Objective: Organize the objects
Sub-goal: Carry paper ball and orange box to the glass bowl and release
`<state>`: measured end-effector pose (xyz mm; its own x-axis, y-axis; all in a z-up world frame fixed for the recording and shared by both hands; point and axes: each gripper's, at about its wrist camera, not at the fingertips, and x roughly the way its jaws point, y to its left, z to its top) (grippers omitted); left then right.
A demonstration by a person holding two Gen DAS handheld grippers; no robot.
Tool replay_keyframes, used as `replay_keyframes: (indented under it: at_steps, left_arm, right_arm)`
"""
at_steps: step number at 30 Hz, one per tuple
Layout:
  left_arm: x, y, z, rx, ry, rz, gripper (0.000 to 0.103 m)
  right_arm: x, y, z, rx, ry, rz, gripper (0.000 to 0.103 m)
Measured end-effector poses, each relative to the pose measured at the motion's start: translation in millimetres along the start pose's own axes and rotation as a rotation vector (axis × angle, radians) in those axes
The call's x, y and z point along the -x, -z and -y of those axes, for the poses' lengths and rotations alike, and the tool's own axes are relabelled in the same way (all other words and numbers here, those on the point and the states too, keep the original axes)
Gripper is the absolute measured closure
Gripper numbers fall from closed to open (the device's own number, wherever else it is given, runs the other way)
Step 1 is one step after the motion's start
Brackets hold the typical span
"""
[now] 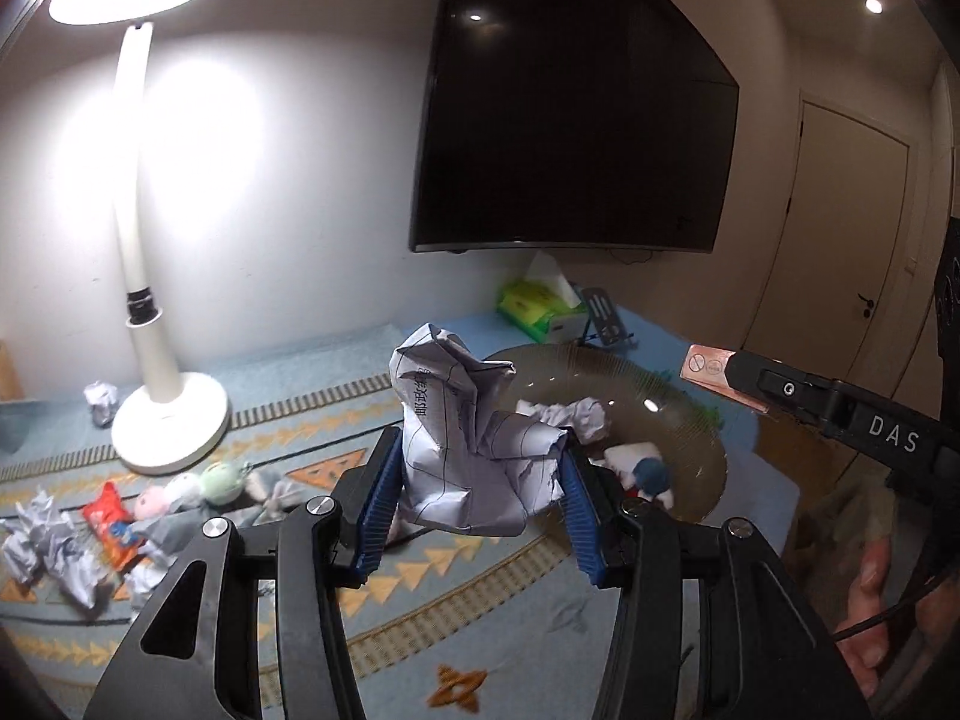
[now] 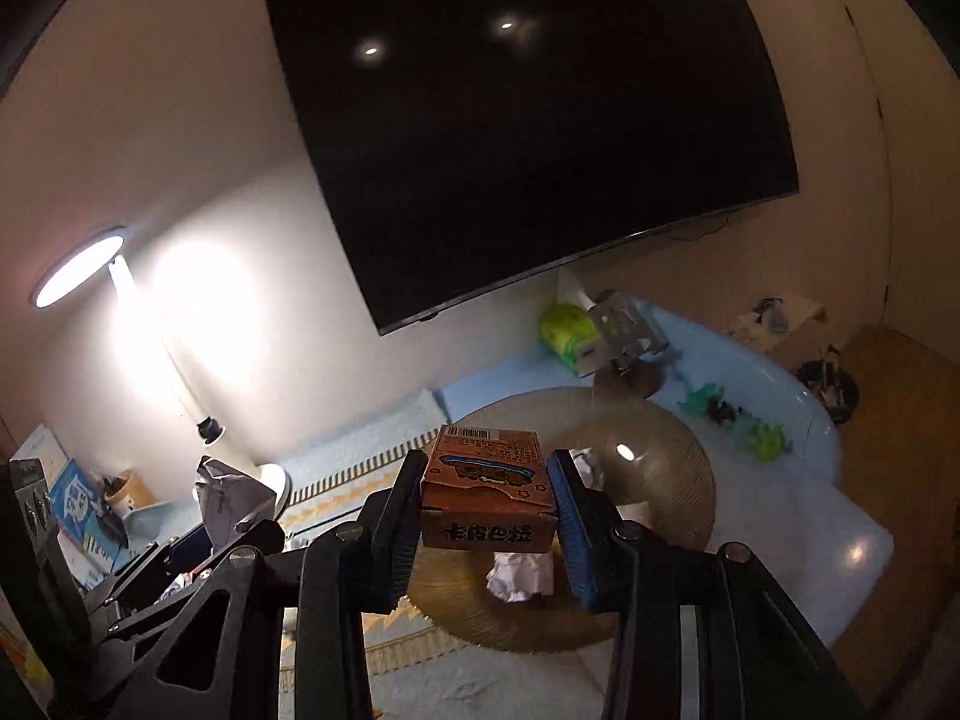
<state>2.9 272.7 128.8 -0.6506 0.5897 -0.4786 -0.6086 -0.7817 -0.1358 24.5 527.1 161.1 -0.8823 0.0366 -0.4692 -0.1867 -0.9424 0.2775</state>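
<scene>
My left gripper (image 1: 474, 480) is shut on a crumpled sheet of printed paper (image 1: 468, 438), held above the table just left of a ribbed glass bowl (image 1: 690, 414). The bowl holds several paper balls (image 1: 570, 417). My right gripper (image 2: 486, 510) is shut on a small orange carton (image 2: 486, 498) and holds it over the near rim of the same bowl (image 2: 660, 456). In the left wrist view the carton (image 1: 714, 369) and right gripper show at the right. In the right wrist view the left gripper's paper (image 2: 231, 498) shows at the left.
A white desk lamp (image 1: 162, 408) stands at the left, lit. Crumpled papers (image 1: 48, 546), a snack packet (image 1: 111, 525) and small plush toys (image 1: 198, 486) lie at the left. A green tissue box (image 1: 540, 309) and a stand sit at the back under a wall screen (image 1: 570, 108).
</scene>
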Motion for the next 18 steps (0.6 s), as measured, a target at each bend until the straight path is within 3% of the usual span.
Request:
replay_keyframes:
  at_steps: [6, 10, 12, 13, 16, 18]
  left_arm:
    - [-49.0, -16.2, 25.2, -0.019, 0.067, -0.031, 0.057]
    - [-75.8, -13.9, 31.8, -0.027, 0.087, -0.069, 0.057]
    - [-88.7, -10.5, 32.7, -0.027, 0.083, -0.092, 0.046]
    - [-92.7, -8.8, 33.7, -0.031, 0.073, -0.094, 0.046]
    - [-96.9, -3.7, 34.7, -0.034, 0.068, -0.101, 0.038]
    - [-95.6, -1.2, 32.1, -0.023, 0.079, -0.099, 0.025]
  right_arm:
    - [-24.2, -11.7, 13.1, -0.008, 0.027, -0.032, 0.064]
    - [-51.1, -6.1, 24.1, -0.063, 0.038, -0.124, 0.061]
    - [-63.6, -2.4, 32.3, -0.092, 0.026, -0.185, 0.060]
    - [-67.2, -0.8, 35.6, -0.105, 0.024, -0.197, 0.060]
    - [-66.4, 3.5, 37.4, -0.112, 0.034, -0.197, 0.054]
    - [-65.2, 4.5, 36.6, -0.105, 0.033, -0.193, 0.051]
